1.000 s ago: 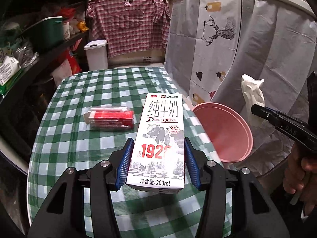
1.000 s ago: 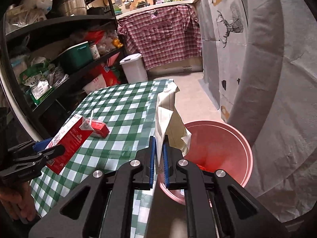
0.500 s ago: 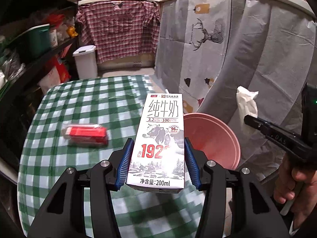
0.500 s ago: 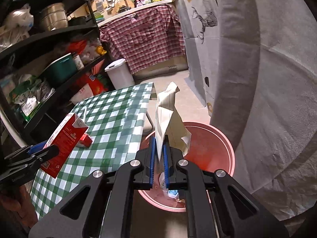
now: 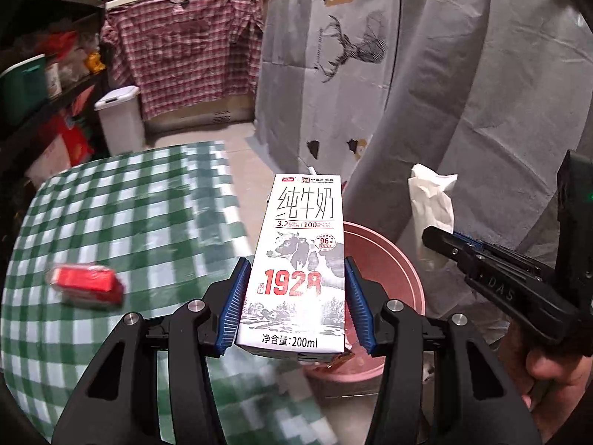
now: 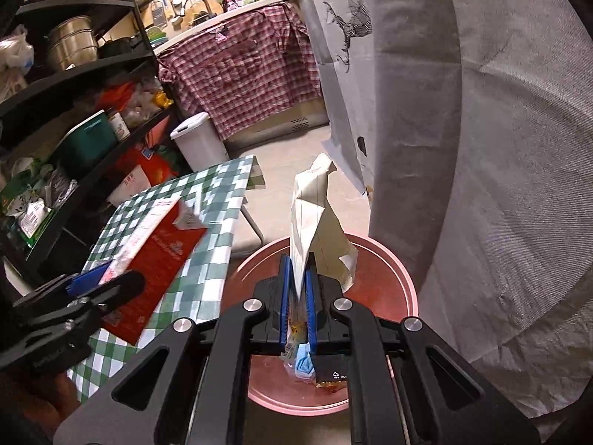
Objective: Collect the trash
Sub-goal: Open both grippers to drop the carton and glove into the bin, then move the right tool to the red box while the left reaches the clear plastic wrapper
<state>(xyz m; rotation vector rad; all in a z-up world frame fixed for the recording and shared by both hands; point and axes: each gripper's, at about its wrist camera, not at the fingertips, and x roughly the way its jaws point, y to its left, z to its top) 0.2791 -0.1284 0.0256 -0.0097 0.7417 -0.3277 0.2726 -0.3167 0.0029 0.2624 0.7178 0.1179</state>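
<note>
A small milk carton point(image 5: 300, 267) is held upright between the blue pads of the left gripper point(image 5: 296, 296), clamped low across its printed sides, above the edge where the green-checked table point(image 5: 122, 207) meets the pink bin point(image 5: 393, 259). The carton is judged light and fairly stiff, though its walls would buckle under a hard squeeze; the low, flat-sided hold looks the sound place for it. A crumpled white paper wrapper point(image 6: 318, 218) is pinched by its lower end in the tightly closed right gripper point(image 6: 298, 304), standing up limp and creased directly over the bin's mouth point(image 6: 389, 259). It is judged almost weightless and soft, so that it may cling or drift when let go. Scraps already lie on the bin's floor. One red packet point(image 5: 85, 283) is left on the table, blurred, well apart from both grippers. A draped grey sheet point(image 6: 481, 148) hangs just behind the bin.
</note>
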